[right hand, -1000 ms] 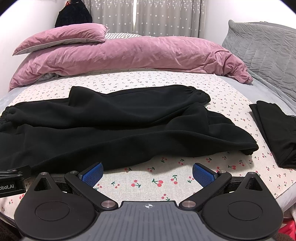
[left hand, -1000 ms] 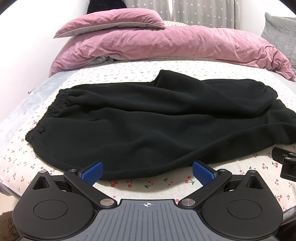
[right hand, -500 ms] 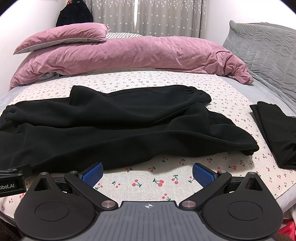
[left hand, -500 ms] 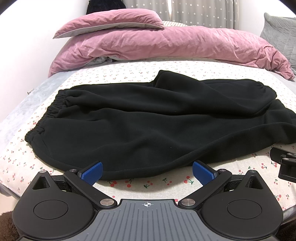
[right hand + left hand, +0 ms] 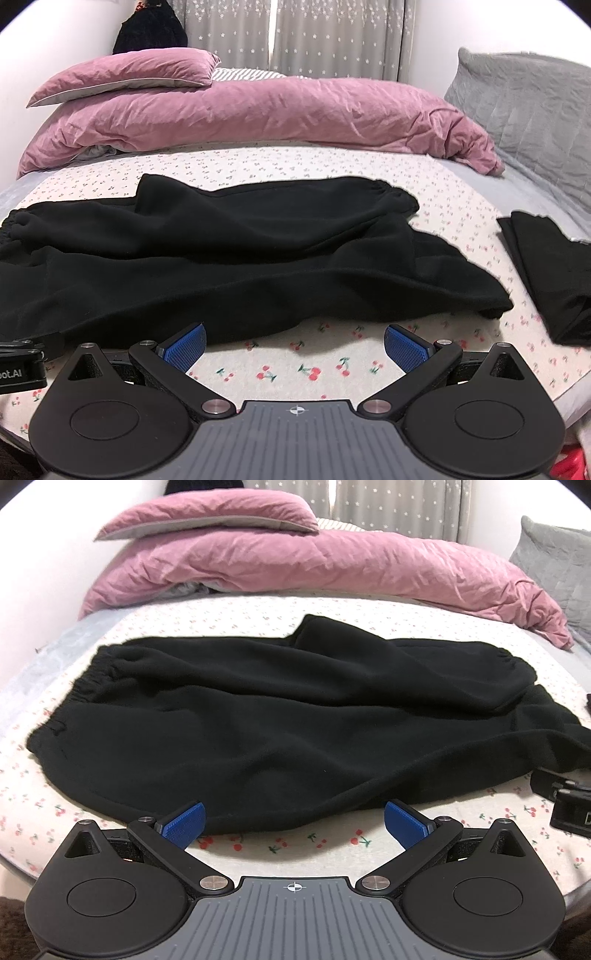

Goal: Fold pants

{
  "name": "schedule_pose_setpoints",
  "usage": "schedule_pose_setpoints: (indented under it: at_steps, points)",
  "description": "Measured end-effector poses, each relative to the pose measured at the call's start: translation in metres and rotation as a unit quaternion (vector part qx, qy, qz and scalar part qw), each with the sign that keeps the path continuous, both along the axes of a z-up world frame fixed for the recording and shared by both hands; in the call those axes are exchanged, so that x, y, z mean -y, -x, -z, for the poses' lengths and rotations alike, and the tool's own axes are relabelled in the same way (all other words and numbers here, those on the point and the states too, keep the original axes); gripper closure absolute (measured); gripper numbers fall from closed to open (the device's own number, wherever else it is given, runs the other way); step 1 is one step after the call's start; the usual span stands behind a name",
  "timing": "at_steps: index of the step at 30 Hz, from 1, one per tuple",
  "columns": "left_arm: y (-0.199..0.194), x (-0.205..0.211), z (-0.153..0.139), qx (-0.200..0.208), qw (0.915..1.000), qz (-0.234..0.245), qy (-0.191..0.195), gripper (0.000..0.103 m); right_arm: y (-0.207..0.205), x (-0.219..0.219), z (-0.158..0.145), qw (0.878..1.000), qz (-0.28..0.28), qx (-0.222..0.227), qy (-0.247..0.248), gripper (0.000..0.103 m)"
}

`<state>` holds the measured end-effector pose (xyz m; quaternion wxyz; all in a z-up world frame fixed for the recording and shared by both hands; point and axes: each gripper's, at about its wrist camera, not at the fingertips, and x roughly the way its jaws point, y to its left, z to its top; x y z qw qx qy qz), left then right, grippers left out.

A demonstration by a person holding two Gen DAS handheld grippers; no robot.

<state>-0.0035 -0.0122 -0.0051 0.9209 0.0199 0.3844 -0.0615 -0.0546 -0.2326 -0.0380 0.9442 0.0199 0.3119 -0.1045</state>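
Black fleece pants (image 5: pixel 280 720) lie spread across the cherry-print bed sheet (image 5: pixel 295 842), elastic waistband at the left, leg cuffs at the right. They also show in the right wrist view (image 5: pixel 236 266), one leg lying over the other. My left gripper (image 5: pixel 293 821) is open and empty, its blue pads just short of the pants' near hem. My right gripper (image 5: pixel 293 341) is open and empty, over bare sheet near the lower leg's edge. Each gripper's body shows at the edge of the other's view.
A pink duvet (image 5: pixel 314 565) and pink pillow (image 5: pixel 207 513) lie along the back of the bed. A grey quilted cushion (image 5: pixel 524 99) is at the back right. A folded black garment (image 5: pixel 550 277) lies at the right. The bed's front edge is just below the grippers.
Both grippers have moved slightly forward toward the pants. The pants have not moved. Both grippers stay open.
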Motion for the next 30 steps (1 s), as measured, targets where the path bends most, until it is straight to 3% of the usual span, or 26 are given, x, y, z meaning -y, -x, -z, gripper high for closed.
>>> schedule_pose_setpoints:
  at_steps: [7,14,17,22,30]
  points:
    - [0.001,-0.015,0.001,0.021,0.9995,0.022,0.009,0.0,0.001,0.034,0.004,0.998,0.037,0.032,-0.03,0.0]
    - [-0.005,-0.032,-0.001,0.058,0.9975,0.04,0.009,0.0,-0.006,0.073,0.01,0.994,0.044,-0.001,-0.096,0.0]
    - [-0.017,-0.043,0.0,0.036,0.9986,0.039,0.011,0.0,-0.007,0.088,0.012,0.992,0.046,-0.018,-0.114,0.0]
    - [-0.038,-0.081,0.0,-0.007,0.9974,0.009,0.072,0.0,-0.008,0.113,0.016,0.985,0.048,-0.036,-0.16,0.0]
    - [-0.049,-0.133,-0.002,-0.006,0.9949,-0.033,0.095,0.0,-0.013,0.143,0.039,0.96,0.056,-0.064,-0.268,0.002]
